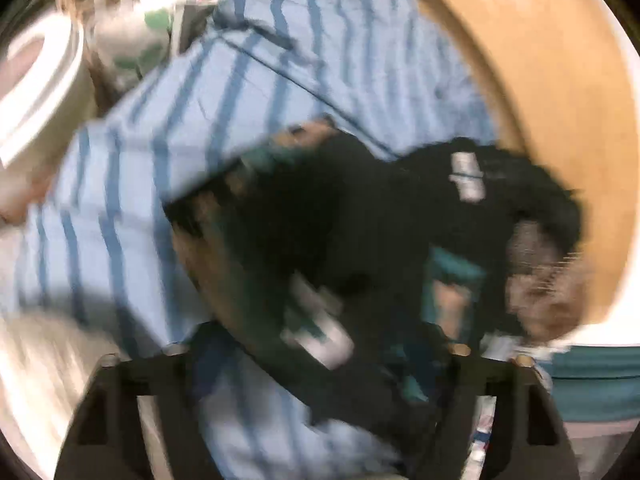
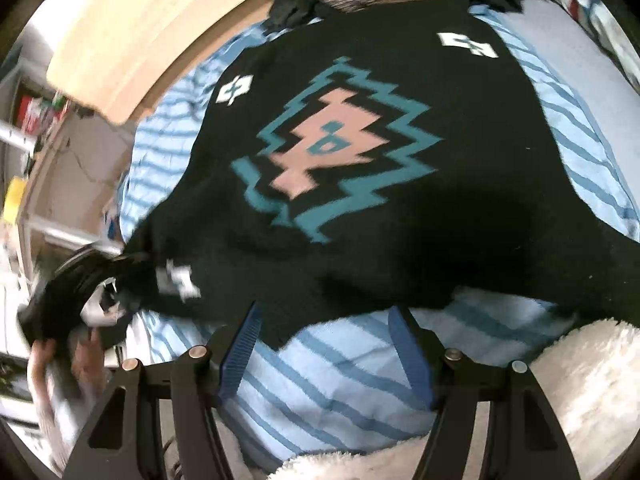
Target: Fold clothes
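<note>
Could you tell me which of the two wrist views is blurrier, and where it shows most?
Left wrist view: heavy motion smear everywhere, the black sweater a dark blob. Right wrist view: sharper, the sweater's diamond pattern readable, blur mainly at the left edge around the left gripper. Both bend at the rim.

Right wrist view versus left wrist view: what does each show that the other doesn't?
Only the right wrist view shows the whole teal and pink diamond motif on the spread black sweater, the open right gripper with blue pads, and the other gripper at the sweater's left corner. Only the left wrist view shows the white bowl and clutter at top left; it is heavily blurred, so the left gripper's jaw state is unclear. Both show the sweater, the blue striped bedding under it, and the wooden board.
</note>
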{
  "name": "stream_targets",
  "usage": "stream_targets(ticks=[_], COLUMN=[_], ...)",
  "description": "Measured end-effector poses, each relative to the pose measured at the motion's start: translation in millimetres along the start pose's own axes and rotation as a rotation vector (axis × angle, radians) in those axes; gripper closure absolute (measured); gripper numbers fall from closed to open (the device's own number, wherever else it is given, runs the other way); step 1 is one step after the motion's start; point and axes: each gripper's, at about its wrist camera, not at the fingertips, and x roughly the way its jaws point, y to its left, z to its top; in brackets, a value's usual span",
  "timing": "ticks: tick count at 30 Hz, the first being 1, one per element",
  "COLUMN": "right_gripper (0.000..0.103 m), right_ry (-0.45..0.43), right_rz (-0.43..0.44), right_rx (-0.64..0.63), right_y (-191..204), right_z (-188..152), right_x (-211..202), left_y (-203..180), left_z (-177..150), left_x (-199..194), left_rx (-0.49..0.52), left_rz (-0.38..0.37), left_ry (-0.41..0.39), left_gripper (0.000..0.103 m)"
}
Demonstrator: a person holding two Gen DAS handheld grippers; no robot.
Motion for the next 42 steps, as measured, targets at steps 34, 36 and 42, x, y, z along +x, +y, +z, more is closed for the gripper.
stream_targets(ticks=[34,36,42], right_gripper=[0.033,0.033,0.032], right_ry=[-0.221,-0.250,-0.154], right_rz=[-0.143,-0.157,-0.143], right_rx=[-0.116,-0.139,-0.204], right_y=[-11,-4,15], right_z=[-7,-7,-25], right_x=[-85,-92,-58], left_y=[-26,-21,15], left_z=[-93,-95,-78], left_x=[17,0,-1], left_rx=[0.271,0.281,0.186], left_rz=[-0.041,-0.064,-0.062], left_ry=[0.167,0.150,0.124], left_gripper=[0.094,0.096,0.098])
